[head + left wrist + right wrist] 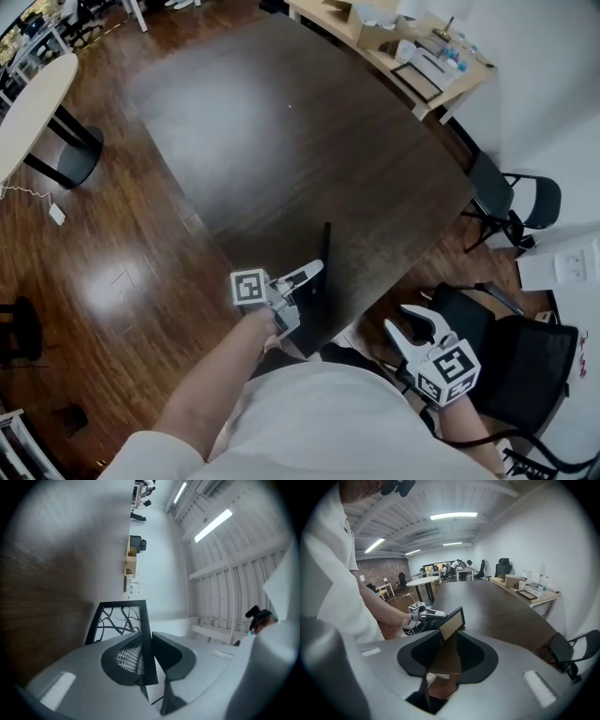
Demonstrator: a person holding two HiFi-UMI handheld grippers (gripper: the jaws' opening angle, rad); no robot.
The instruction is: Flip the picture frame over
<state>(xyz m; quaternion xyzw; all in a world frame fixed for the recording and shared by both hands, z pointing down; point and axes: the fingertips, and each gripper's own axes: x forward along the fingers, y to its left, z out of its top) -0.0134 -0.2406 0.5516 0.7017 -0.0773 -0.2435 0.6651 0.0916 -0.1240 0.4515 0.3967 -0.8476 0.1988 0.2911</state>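
The picture frame (326, 246) stands on edge over the near corner of the dark table (281, 141), lifted off the top. My left gripper (311, 274) is shut on the frame's lower edge. In the left gripper view the frame's black border and swirl-patterned front (117, 620) rise past the closed jaws of the left gripper (151, 641). From the right gripper view I see the frame's plain brown back (451, 625) and the left gripper (427, 615) holding it. My right gripper (412, 328) hangs open and empty beyond the table's near corner, right of the frame; its jaws (449, 644) face the frame.
A light wooden desk (394, 42) with boxes and clutter stands behind the table at the upper right. Black chairs (514, 201) sit along the table's right side and under my right hand (511, 361). A round pale table (33, 103) is at the far left on the wood floor.
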